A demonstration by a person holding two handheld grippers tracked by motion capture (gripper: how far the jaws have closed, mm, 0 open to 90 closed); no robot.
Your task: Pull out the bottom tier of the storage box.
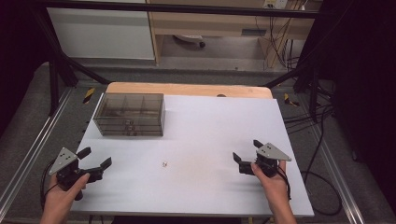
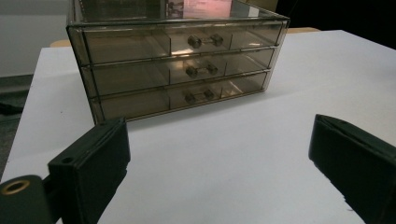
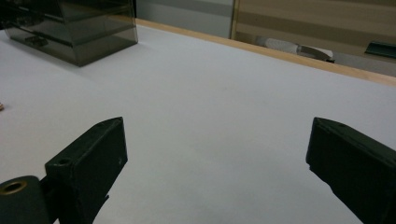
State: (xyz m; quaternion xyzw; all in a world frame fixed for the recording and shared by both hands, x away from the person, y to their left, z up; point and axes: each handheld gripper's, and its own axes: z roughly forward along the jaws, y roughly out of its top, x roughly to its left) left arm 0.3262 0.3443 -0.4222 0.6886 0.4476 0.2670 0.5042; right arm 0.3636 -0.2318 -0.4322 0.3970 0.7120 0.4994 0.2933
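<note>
A smoky three-drawer box [image 1: 129, 114] sits at the upper left of the white table [image 1: 210, 135], drawers closed. A tiny object [image 1: 164, 164] lies at centre, too small to identify. The left gripper [image 1: 96, 158] at lower left and the right gripper [image 1: 246, 150] at lower right both rest with jaws spread wide, holding nothing.

Background: a grey floor [image 1: 219, 59] extends beyond the table [image 1: 224, 140]; a white cabinet [image 1: 100, 32] and light wooden furniture [image 1: 210, 21] stand behind, with black cables [image 1: 285, 51] hanging at right.
</note>
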